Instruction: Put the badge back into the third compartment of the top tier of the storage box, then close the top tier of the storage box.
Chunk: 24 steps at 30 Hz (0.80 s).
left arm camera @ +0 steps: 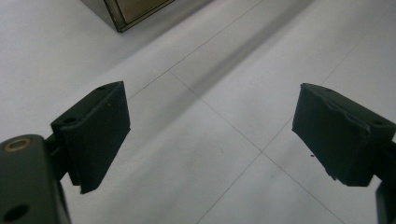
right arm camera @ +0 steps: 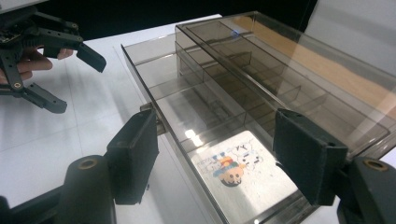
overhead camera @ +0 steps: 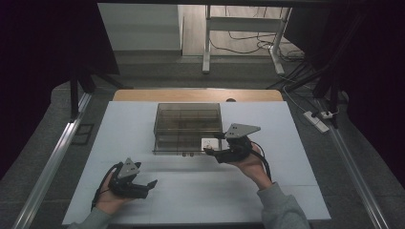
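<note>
A smoky see-through compartment box (overhead camera: pixel 188 125) stands in the middle of the white table. A white card with a cartoon print (overhead camera: pixel 210 143) lies in its near right compartment. My right gripper (overhead camera: pixel 213 144) hovers at that corner. In the right gripper view its jaws stand wide, one outside the box's front wall (right arm camera: pixel 173 135) and one over the box, with the card (right arm camera: pixel 233 168) below and between them; no pad presses on it. My left gripper (overhead camera: pixel 149 180) rests open over bare table at the near left, and its open jaws (left arm camera: pixel 210 135) have nothing between them.
The box's corner (left arm camera: pixel 123 11) lies ahead of the left gripper. In the right gripper view the left gripper (right arm camera: pixel 77 84) is seen beyond the box. Metal rails (overhead camera: pixel 52 162) run along both table sides. A power strip (overhead camera: pixel 317 120) lies on the floor at the right.
</note>
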### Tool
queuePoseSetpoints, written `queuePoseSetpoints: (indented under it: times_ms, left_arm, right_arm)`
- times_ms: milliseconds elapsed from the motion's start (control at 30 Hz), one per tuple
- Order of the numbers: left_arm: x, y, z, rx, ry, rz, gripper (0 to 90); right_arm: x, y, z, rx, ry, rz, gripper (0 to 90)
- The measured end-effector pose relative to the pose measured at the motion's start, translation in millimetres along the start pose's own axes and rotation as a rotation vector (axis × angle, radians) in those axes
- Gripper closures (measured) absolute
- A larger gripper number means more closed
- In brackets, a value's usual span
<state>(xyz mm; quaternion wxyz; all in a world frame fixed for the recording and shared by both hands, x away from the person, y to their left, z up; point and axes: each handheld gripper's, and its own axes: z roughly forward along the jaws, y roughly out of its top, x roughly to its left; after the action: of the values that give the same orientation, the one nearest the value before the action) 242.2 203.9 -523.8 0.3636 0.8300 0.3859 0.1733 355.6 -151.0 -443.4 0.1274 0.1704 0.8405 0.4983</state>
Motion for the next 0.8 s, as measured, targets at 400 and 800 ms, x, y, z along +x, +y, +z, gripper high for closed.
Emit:
queuePoseSetpoints:
  times_ms: [400, 800]
  left_arm:
    - [0.6, -0.2, -0.6, -0.003, 0.001, -0.003, 11.3]
    - [1.4, -0.4, -1.3, -0.007, 0.0, -0.006, 11.4]
  right_arm:
    - [8.1, 1.4, 1.1, -0.001, 0.006, 0.004, 32.2]
    - [17.5, 3.2, 4.1, -0.001, 0.009, -0.007, 33.5]
